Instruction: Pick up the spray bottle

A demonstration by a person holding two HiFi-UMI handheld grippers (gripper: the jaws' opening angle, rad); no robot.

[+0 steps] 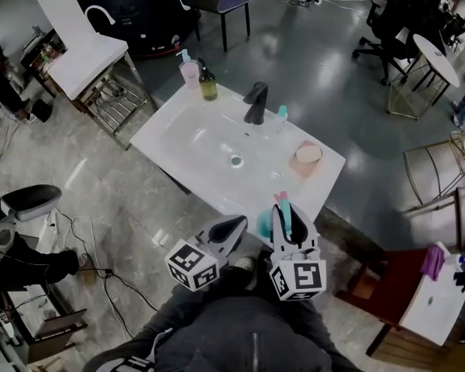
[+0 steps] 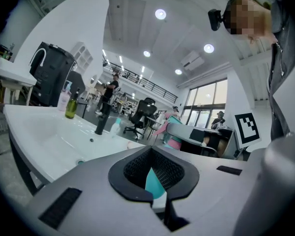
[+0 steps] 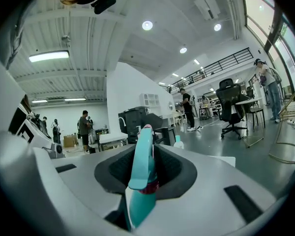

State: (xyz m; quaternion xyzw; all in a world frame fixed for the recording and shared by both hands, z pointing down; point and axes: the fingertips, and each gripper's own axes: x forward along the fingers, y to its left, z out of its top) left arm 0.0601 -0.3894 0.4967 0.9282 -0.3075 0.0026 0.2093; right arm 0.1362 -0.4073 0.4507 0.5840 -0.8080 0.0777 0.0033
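Spray bottle (image 3: 141, 167) clear of the sink counter (image 1: 174, 134), clamped in the right gripper (image 1: 287, 217) at the near edge, close in front of the person's body. Right jaws stand narrow, pads pressing the teal neck on both sides by the red collar. Long axis runs roughly along the jaws: nozzle head and pink trigger stick out ahead toward the basin, body back toward the camera. So the pick-up reads as done, and what remains is only to hold it steady. Left gripper (image 1: 234, 227) sits just beside the right one, on its left, at about the same height and pointing the same way. It is the nearer helper if a second grip were wanted, though nothing in the task asks for one. Left jaws drawn together around their dark hollow, with a sliver of teal and white in it (something pinched, or the bottle seen beyond: cannot tell). Faucet (image 1: 256, 103) and the two pump bottles (image 1: 198, 76) stand well apart at the counter's far side. Hidden: bottle's base and lower body, covered by the right jaws in both views. A teal patch between the grippers in the head view is probably that body.
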